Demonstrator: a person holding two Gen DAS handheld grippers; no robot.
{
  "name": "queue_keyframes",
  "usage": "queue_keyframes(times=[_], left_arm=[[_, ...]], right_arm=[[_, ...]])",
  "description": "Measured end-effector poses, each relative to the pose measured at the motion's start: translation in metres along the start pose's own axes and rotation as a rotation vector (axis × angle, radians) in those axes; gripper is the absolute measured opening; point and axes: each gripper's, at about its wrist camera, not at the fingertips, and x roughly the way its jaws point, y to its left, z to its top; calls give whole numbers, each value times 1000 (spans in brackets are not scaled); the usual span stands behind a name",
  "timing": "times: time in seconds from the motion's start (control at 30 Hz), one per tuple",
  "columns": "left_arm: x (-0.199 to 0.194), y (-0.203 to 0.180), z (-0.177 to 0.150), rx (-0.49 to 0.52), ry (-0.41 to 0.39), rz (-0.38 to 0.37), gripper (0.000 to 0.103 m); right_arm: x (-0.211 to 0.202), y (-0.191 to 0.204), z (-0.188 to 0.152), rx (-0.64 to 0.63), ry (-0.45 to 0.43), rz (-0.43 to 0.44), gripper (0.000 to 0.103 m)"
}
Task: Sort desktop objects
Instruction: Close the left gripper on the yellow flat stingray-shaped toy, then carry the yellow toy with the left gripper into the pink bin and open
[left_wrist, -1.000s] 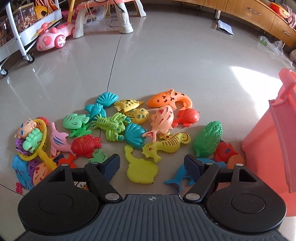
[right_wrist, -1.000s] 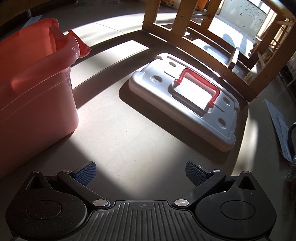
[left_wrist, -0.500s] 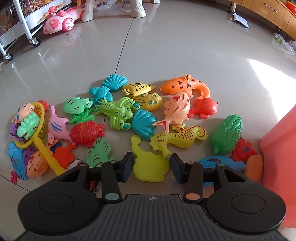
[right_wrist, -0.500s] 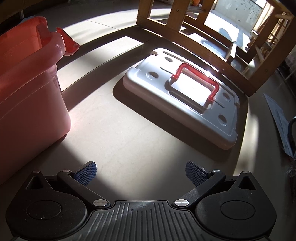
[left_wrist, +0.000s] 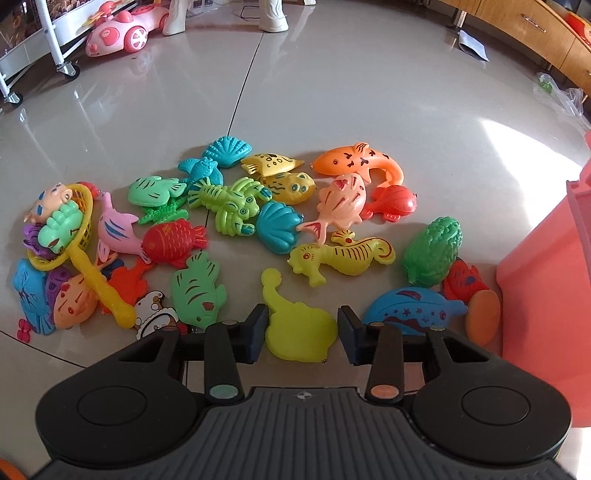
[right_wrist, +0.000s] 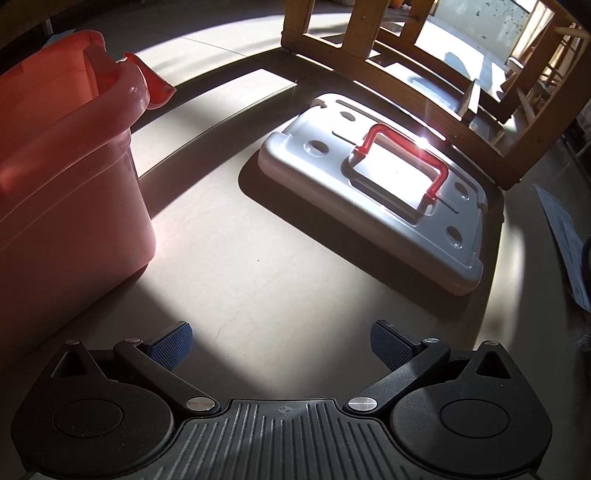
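Over the last second I have brought my left hand-held gripper down and forward over the toy pile and narrowed its jaws from wide apart to a partial opening. The lime-yellow flat toy now sits between the two fingers, with a sliver of floor showing on either side of it, so I read the jaws as bracketing it and not yet gripping. My judgement is that this toy is the first pick, and that only the last bit of closing remains before I can lift it.

The rest of the toys lie loose on the tiled floor ahead of me: the yellow seahorse just beyond the target, the blue starred fish right of it, the green fish left of it. Further left, a yellow scoop net holds a pale green toy, with more toys heaped around its rim.

My right hand-held gripper hangs wide open and holds nothing, above bare floor. To its left stands the pink bin; I can see its rim and wall but not its inside, so I cannot tell what it holds. The same bin shows at the right edge of the left wrist view, touching the toys nearest it. Its grey lid with the red handle lies flat on the floor, off the bin, so dropping toys in looks unobstructed.
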Motion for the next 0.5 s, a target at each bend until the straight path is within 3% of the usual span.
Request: queue_keyframes(times=[0.5], left_arm=[[-129, -30, 4, 31, -101, -52, 42]], right_arm=[[-43, -24, 3, 6, -24, 51, 102]])
